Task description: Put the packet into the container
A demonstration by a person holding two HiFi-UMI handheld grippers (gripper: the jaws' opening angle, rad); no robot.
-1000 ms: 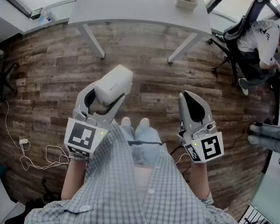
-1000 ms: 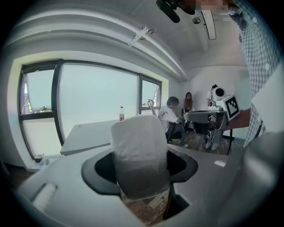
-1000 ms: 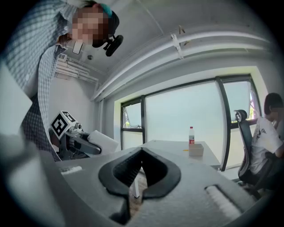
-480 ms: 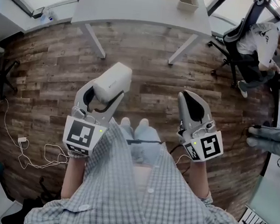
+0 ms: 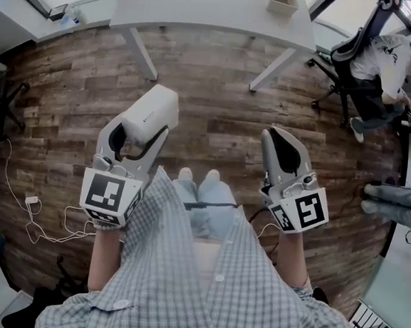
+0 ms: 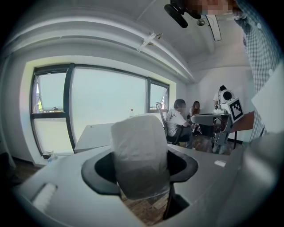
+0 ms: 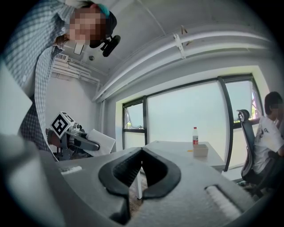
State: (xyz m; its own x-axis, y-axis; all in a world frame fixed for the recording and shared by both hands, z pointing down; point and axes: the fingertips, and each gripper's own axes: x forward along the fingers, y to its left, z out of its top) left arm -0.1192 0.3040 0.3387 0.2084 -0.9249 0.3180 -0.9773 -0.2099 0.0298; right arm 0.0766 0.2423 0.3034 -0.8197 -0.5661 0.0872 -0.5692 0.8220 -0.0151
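Note:
A white packet (image 5: 151, 113) sits between the jaws of my left gripper (image 5: 139, 127), which is shut on it and held above the wooden floor in front of my body. In the left gripper view the packet (image 6: 140, 155) stands upright and fills the gap between the dark pads. My right gripper (image 5: 284, 146) is shut with nothing in it, level with the left one. The container (image 5: 283, 0), a small open white box, stands on the far right part of the white table (image 5: 204, 13). In the right gripper view the container (image 7: 200, 150) stands beside a bottle (image 7: 194, 135).
A person sits on an office chair (image 5: 375, 64) at the far right. A white cable (image 5: 40, 220) lies on the floor at the left. A small bottle (image 5: 69, 18) lies by the window sill. Wooden floor lies between me and the table legs.
My left gripper has shifted to the left with the packet still in it. The right gripper has stayed where it was.

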